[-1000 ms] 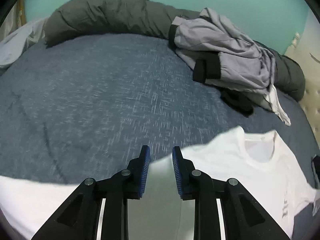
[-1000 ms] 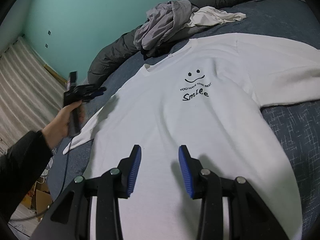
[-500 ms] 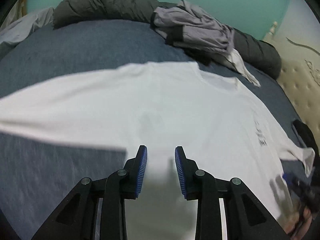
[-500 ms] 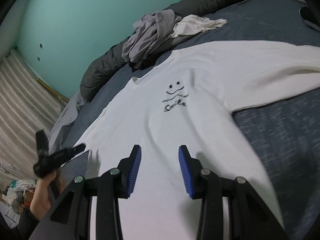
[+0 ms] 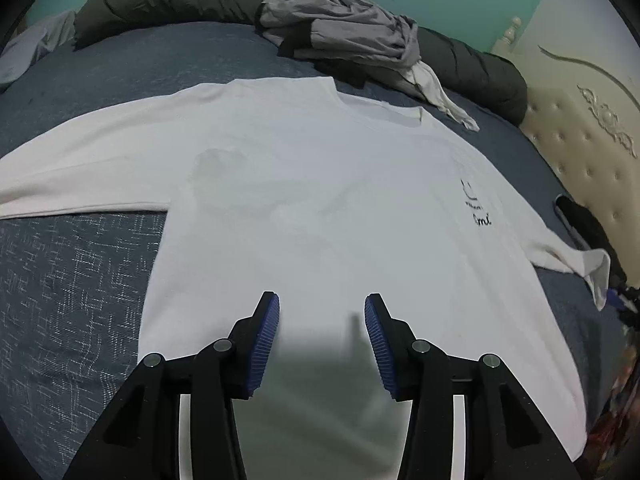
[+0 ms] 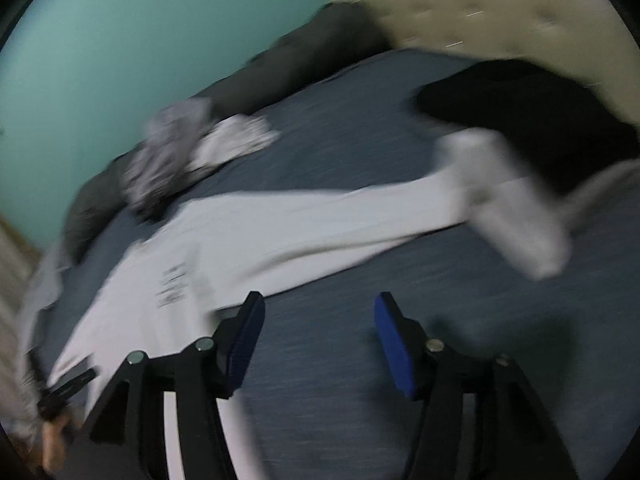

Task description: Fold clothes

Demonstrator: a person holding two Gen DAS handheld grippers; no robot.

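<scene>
- White shirt (image 5: 320, 184) spread flat, front up, on blue bed (image 5: 80, 280); sleeves out sideways.
- Left gripper (image 5: 322, 312) wide open, empty, over the hem.
- Right gripper (image 6: 318, 312) open, empty, near the right sleeve (image 6: 400, 208); view blurred.

Left tool (image 5: 321, 312), right tool (image 6: 319, 312): black, blue ribbed pads, silver screws.

White long-sleeve tee (image 5: 320, 184) w/ smiley print, flat face-up on bed, sleeves out.
</scene>
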